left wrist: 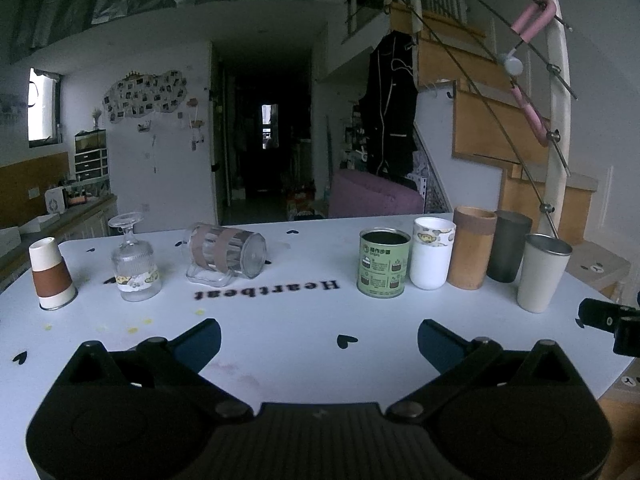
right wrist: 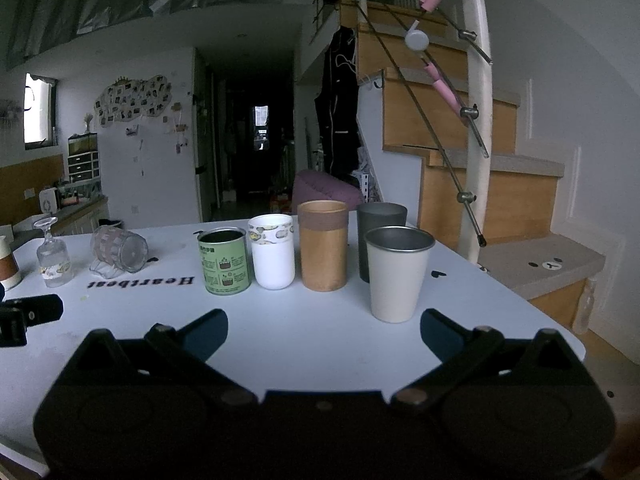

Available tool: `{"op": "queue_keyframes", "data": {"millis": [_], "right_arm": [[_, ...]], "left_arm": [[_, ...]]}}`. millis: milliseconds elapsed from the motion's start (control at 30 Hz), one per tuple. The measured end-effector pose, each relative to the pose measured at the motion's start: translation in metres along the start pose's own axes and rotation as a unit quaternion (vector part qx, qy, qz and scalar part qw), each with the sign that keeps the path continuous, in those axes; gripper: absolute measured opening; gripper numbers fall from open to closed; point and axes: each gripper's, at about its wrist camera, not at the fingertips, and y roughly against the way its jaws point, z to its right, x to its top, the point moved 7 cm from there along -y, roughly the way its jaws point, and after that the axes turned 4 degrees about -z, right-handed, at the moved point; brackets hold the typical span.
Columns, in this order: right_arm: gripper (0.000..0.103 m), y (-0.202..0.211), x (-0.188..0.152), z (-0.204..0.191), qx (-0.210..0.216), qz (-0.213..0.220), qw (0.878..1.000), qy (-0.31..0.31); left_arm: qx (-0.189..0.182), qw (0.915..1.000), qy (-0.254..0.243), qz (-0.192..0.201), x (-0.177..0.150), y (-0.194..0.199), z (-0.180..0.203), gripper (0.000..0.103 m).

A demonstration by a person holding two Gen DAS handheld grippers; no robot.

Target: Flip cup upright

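Observation:
A clear glass mug (left wrist: 226, 256) with brown tape bands lies on its side on the white table (left wrist: 288, 320), handle down, base toward me; it also shows in the right wrist view (right wrist: 120, 250). A stemmed glass (left wrist: 134, 266) stands upside down left of it, and a brown-and-white paper cup (left wrist: 52, 274) stands upside down at the far left. My left gripper (left wrist: 319, 344) is open and empty, low over the table in front of the mug. My right gripper (right wrist: 323, 334) is open and empty in front of a white metal cup (right wrist: 396, 274).
Upright in a row on the right: a green tin (left wrist: 384, 263), a white cup (left wrist: 431, 252), a tan bamboo cup (left wrist: 472, 247), a dark grey cup (left wrist: 509, 246) and the white metal cup (left wrist: 542, 272). Stairs with a railing (right wrist: 480, 120) stand beyond the table's right edge.

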Motion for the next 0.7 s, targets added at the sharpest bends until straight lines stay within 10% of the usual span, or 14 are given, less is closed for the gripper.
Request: {"op": "queue_keyframes", "data": {"millis": [700], "right_arm": [[0.103,0.0,0.0,-0.0012,0.0,-0.001,1.0,0.0]], "left_arm": [[0.001,1.0,0.0,0.0,0.0007,0.0001,-0.0008,0.103]]}}
